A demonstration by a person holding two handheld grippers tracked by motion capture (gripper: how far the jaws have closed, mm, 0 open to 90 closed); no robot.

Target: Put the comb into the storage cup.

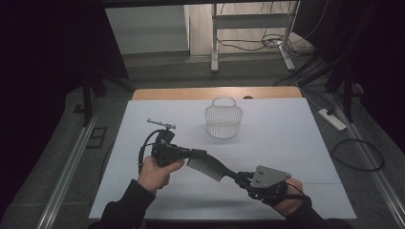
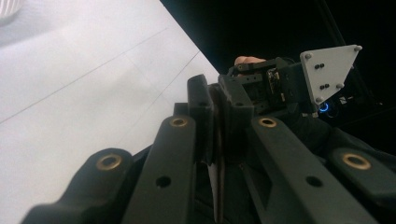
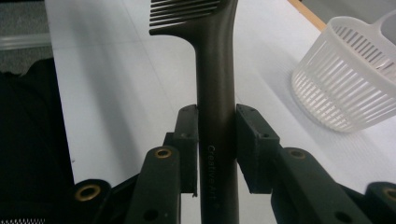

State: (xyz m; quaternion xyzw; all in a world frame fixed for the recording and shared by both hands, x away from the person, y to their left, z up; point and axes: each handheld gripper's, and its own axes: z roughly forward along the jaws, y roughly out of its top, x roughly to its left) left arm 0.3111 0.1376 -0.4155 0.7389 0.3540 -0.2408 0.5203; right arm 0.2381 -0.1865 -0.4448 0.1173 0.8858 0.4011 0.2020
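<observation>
From above I see the comb (image 1: 206,168) bridging my left claw (image 1: 188,153) and right claw (image 1: 241,176) over the table (image 1: 286,143), near a white basket (image 1: 223,120). My left claw view shows its jaws pinching the comb's thin edge (image 2: 217,154). My right claw view shows jaws clamping the handle (image 3: 215,102).
</observation>
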